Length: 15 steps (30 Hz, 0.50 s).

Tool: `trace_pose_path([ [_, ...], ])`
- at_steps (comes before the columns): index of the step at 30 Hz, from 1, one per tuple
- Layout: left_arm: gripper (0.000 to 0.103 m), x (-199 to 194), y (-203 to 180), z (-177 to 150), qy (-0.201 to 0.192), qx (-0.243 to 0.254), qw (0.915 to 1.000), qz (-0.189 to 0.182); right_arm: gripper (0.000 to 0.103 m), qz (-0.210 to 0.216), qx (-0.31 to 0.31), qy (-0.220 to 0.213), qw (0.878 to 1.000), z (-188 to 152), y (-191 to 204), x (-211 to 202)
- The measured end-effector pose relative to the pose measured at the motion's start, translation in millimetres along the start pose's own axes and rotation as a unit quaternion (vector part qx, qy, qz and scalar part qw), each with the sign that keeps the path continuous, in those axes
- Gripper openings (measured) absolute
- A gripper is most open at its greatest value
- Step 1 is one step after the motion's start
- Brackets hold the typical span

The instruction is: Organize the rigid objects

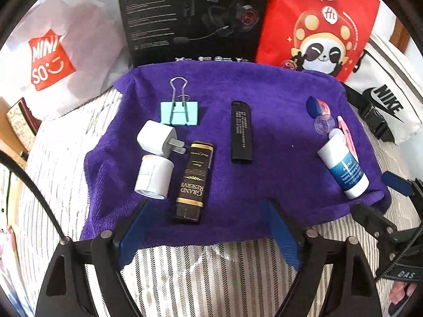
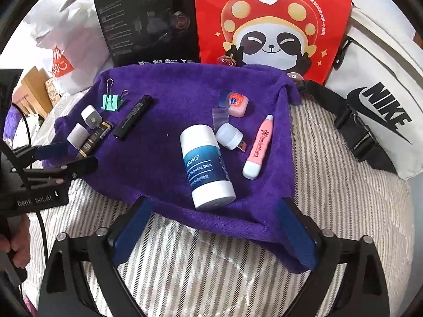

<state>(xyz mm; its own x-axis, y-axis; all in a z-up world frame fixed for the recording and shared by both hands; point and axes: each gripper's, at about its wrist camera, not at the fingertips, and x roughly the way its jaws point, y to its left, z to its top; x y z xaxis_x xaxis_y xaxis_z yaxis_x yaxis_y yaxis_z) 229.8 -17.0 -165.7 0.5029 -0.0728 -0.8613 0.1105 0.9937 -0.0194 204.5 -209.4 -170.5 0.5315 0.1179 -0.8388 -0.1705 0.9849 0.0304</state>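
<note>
Both grippers hang low over the near edge of a purple towel (image 1: 277,137) spread on a striped bed cover (image 2: 330,163), and neither one holds anything. The left gripper (image 1: 208,222) has its blue-padded jaws spread wide, and straight ahead of the gap, just past the fingertips, lies a black-and-gold Grand Reserve box (image 1: 194,182) pointing lengthways toward it. Touching that box on its left are a small white cylinder (image 1: 153,177) on its side and, just behind, a white plug adapter (image 1: 158,138); a mint binder clip (image 1: 179,112) sits farther back and a slim black stick (image 1: 241,132) lies to the right, apart from the rest. The right gripper (image 2: 214,224) is likewise wide open, with a white-and-blue hydrating balm tube (image 2: 206,166) lying on the towel just ahead of the gap between its fingers. Beyond the tube are a small white USB light (image 2: 230,137), a clear lid (image 2: 220,116), a little pink Vaseline tin (image 2: 236,103) with its blue lid flipped up, and a pink pen-shaped stick (image 2: 257,145) off to the right. Along the back stand a black headset box (image 2: 148,23), a red panda bag (image 2: 275,26), a white Miniso bag (image 1: 53,60) and a white Nike bag (image 2: 378,111). From the right wrist view the left gripper shows at the left edge, with the person's hand (image 2: 15,248) wrapped around its handle.
</note>
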Motion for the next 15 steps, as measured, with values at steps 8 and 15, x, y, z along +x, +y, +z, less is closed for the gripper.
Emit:
trace_pose_path([
  [8,0.090,-12.0,-0.1,-2.9,-0.007,0.004,0.9999,-0.012,0.102,-0.005,0.010,0.001,1.000,-1.3,1.4,-2.0],
  [15,0.091,-50.8,1.2,-16.5,-0.006,0.012,0.9999,0.002,0.103,-0.009,0.024,0.000,1.000,-6.1,1.4,-26.4],
])
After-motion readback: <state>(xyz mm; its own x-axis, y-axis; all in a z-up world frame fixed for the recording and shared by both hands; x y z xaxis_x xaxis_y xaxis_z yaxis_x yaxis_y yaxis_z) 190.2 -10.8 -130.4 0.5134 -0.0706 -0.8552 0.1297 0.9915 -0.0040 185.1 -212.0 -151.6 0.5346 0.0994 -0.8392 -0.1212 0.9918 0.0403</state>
